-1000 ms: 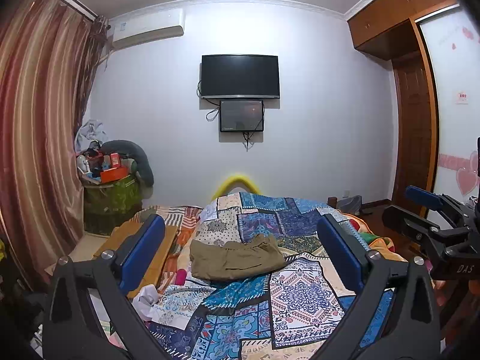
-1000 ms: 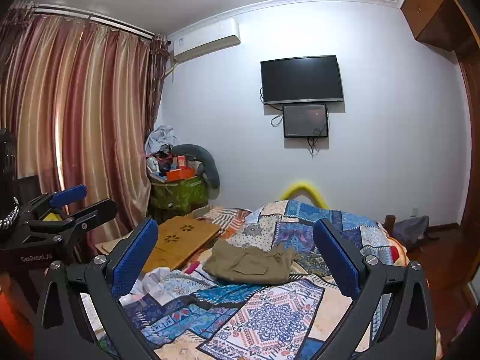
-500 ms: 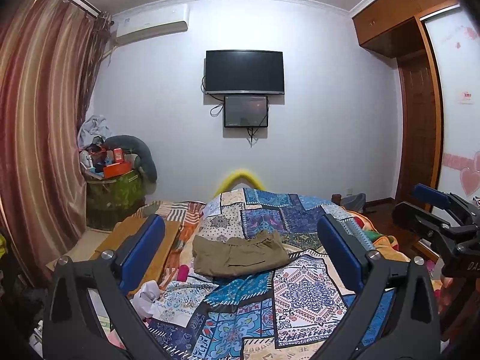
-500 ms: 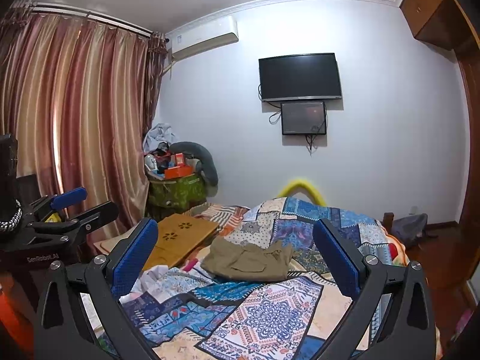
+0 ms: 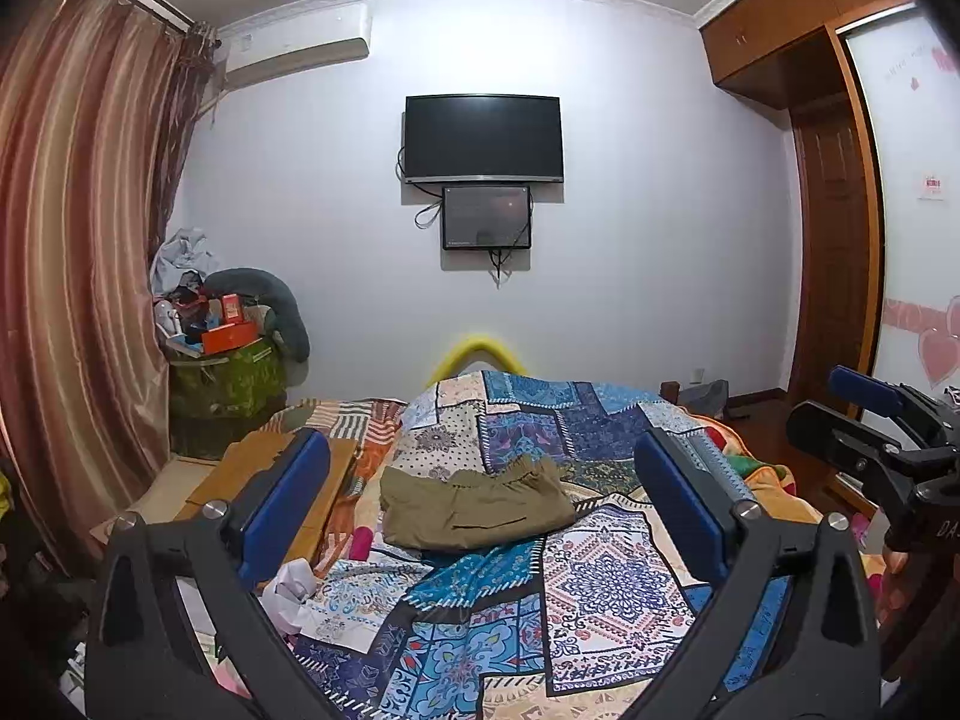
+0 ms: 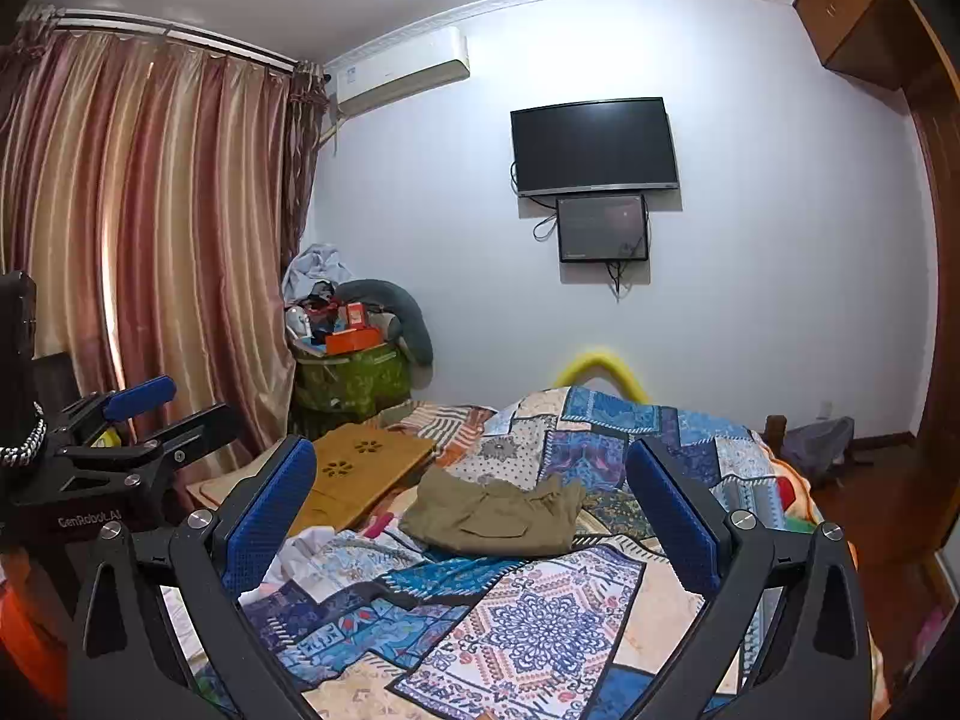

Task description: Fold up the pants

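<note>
Olive-khaki pants (image 5: 474, 507) lie folded in a compact bundle on the patchwork quilt (image 5: 606, 588) in the middle of the bed; the right wrist view shows the same pants (image 6: 495, 513). My left gripper (image 5: 480, 498) is held well back from the pants and above the quilt, its blue pads wide apart and nothing between them. My right gripper (image 6: 474, 498) is likewise raised, wide open and empty. Each gripper shows at the edge of the other's view: the right gripper (image 5: 876, 444) at far right, the left gripper (image 6: 138, 432) at far left.
A wooden lap desk (image 6: 354, 468) rests on the bed's left side, with crumpled white cloth (image 5: 291, 591) near it. A cluttered green bin (image 5: 225, 378) stands by the curtain (image 5: 78, 300). A TV (image 5: 483, 138) hangs on the far wall; a wardrobe (image 5: 834, 240) stands at right.
Both cameras have tilted or risen slightly, so the room sits a little higher in view. The pants have not moved and both grippers stay open.
</note>
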`<state>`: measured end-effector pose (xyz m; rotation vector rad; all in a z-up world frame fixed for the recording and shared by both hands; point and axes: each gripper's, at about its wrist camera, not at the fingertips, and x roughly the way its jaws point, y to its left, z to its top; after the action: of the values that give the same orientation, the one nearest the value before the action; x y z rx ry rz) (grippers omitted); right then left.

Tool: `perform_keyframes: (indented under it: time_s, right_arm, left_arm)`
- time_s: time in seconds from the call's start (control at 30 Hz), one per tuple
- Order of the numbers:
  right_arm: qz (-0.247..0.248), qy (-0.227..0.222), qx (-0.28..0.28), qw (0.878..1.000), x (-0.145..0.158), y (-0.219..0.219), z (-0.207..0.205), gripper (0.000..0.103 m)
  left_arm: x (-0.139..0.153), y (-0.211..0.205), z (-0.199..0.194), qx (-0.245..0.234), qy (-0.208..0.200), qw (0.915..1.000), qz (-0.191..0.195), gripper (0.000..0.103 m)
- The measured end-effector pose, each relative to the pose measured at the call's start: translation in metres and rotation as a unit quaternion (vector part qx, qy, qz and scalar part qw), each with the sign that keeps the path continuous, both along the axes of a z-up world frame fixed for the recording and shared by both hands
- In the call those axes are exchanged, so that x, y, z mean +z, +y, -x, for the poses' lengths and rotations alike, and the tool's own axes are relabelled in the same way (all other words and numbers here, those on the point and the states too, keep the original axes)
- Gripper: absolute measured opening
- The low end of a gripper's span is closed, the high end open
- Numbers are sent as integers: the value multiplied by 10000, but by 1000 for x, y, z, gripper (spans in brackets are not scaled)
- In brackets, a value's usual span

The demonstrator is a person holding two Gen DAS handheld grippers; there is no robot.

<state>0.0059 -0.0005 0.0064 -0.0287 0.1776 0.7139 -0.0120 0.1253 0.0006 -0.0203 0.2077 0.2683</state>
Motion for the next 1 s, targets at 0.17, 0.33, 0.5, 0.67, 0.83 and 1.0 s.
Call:
perform_keyframes:
  time_s: [0.17,0.33,0.5,0.67,0.83,1.0]
  right_arm:
    - [4,18,-4,10000,1,0,0,103]
    - [31,25,3,10000,2,1,0,103]
    - [46,26,-5,10000,1,1,0,103]
    - [53,47,2,10000,2,0,0,103]
    - [49,55,10,10000,2,-1,-1,103]
    - [30,68,-4,10000,1,-1,-2,103]
  left_arm:
    - [-1,1,-1,-27,17,10000,-6,103]
    - [1,2,1,-76,17,10000,8,103]
    - [0,1,-1,-167,53,9998,34,103]
    - [1,4,0,-199,63,9998,65,103]
    - [1,4,-1,-216,77,9997,66,103]
    - [1,4,-2,-240,98,9997,47,103]
